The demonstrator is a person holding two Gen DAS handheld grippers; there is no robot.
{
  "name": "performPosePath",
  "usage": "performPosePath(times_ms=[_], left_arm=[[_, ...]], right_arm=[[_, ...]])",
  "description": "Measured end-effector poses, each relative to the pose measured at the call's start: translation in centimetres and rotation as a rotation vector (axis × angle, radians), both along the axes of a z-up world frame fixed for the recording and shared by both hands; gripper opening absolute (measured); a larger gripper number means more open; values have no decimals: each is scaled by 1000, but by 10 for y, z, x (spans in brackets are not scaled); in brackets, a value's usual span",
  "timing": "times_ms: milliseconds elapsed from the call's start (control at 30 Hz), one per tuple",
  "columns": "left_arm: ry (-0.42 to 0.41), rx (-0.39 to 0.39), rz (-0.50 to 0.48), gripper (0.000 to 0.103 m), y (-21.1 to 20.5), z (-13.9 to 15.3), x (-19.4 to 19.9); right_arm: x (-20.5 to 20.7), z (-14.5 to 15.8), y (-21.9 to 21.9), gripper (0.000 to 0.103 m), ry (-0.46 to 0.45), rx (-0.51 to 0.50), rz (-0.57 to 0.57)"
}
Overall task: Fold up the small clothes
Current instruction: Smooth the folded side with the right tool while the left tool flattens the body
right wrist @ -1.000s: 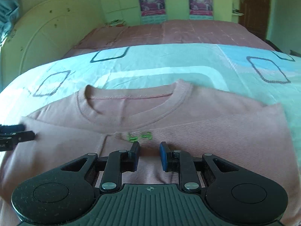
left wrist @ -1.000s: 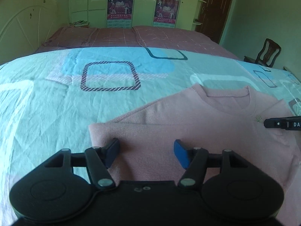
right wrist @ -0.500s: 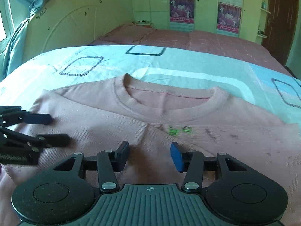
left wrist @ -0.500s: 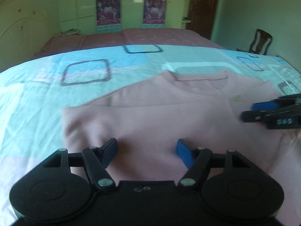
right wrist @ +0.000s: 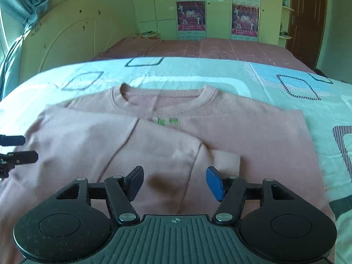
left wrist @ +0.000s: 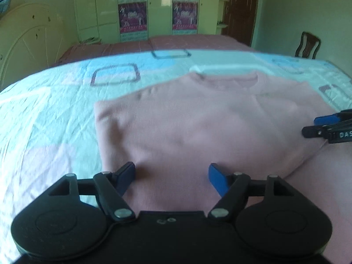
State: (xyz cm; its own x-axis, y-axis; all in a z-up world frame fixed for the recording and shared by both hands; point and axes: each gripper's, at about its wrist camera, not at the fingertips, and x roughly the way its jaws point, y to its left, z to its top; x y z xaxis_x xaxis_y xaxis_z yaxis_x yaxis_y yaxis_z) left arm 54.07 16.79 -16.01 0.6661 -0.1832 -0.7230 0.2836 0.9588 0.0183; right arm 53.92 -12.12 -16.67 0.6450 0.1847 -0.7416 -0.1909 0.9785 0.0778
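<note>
Pink sweater (right wrist: 231, 132), sleeves folded in, flat on patterned bedsheet (right wrist: 198, 74); your left gripper (left wrist: 171, 171) and right gripper (right wrist: 175, 181) both opening, grasping nothing

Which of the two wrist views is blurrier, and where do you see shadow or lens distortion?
Left wrist view: the pink sweater and bedsheet look smeared. Right wrist view: sharper, collar ribbing readable, with a dark shadow on the cloth between the right hand-held gripper fingers. Both views: the fisheye bends the bed edge into a curve.
</note>
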Motion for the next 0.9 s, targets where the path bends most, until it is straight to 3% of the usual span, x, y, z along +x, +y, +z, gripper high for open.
performPosePath(times_ms=[133, 200, 267, 400, 467, 533, 567, 733, 800, 900], left_arm=[[-46, 21, 13, 69, -3, 6, -15], [-59, -16, 9, 70, -4, 13, -25], [-51, -42, -1, 70, -11, 11, -33], [-29, -6, 20, 75, -26, 2, -37], [-20, -16, 31, 77, -23, 1, -35], [-13, -9, 32, 78, -17, 1, -36], [-12, -2, 29, 78, -13, 1, -38], [-8, 27, -7, 77, 0, 8, -54], [-2, 10, -12, 86, 5, 13, -66], [0, 6, -5, 86, 15, 15, -88]], right_arm=[[-16, 6, -1, 61, -50, -43, -5], [-25, 16, 0, 61, -92, -5, 7], [-33, 19, 12, 61, -101, 20, 55], [-40, 11, 47, 61, -101, -3, 136], [-34, -4, 50, 61, -49, -47, 104], [-34, -6, 36, 59, -49, 29, 66], [-36, -5, 31, 52, -49, 33, 53], [-60, 20, 16, 51, -61, 55, -2], [-74, 28, 1, 51, -47, 71, -32], [-98, 38, -32, 51, -35, 103, -102]])
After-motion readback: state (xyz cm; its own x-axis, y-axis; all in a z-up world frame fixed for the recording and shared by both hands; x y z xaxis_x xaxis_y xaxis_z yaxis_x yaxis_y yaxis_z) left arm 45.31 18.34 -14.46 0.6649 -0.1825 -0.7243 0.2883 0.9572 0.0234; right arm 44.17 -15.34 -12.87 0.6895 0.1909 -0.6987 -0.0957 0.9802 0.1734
